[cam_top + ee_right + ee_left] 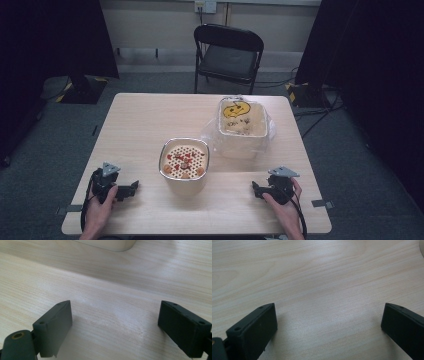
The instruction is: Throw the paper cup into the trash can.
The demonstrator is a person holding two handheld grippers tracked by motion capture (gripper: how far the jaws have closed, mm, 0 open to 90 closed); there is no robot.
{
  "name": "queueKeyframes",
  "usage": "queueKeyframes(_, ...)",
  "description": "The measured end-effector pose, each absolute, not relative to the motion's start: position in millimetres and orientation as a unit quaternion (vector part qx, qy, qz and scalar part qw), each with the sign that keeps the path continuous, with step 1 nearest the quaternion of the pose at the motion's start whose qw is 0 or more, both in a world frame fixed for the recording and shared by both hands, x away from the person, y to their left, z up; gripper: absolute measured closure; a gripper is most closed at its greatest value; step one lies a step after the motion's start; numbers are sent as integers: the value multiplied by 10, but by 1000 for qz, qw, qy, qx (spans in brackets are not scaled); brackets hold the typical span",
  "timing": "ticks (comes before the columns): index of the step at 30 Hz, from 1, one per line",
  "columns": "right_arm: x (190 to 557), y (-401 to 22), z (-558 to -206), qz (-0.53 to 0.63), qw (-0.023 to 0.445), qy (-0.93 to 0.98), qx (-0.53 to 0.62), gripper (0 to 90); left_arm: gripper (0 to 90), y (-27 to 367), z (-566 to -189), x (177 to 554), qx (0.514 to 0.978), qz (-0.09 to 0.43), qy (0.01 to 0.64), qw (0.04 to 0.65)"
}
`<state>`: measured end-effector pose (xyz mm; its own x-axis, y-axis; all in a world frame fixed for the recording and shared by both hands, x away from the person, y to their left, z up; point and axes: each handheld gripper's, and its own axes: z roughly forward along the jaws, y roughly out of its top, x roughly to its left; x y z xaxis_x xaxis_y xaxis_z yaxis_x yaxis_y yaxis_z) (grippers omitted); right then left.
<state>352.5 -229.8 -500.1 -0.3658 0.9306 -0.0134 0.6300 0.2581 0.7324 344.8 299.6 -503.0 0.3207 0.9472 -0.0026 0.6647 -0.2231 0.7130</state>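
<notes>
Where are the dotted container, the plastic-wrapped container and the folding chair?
Dotted container (184, 159): high view, on its perforated top.
Plastic-wrapped container (242, 120): high view, on its top face.
Folding chair (227, 61): high view, on its seat.

Out beyond the pale wooden table (140, 120), a black folding chair (228, 55) faces in on grey carpet (45, 150), dark curtains (50, 35) hanging either side against a cream wall (150, 20).

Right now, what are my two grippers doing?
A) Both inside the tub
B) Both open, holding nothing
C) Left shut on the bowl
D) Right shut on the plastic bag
B: the left gripper and right gripper rest on the table with jaws spread over bare wood.
</notes>
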Motion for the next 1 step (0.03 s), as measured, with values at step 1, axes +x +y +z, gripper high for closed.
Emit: queueKeyframes(1,3525,-2298,-5001,327,230,759,514,114,0,2996,-5030,3448,749,224,538,315)
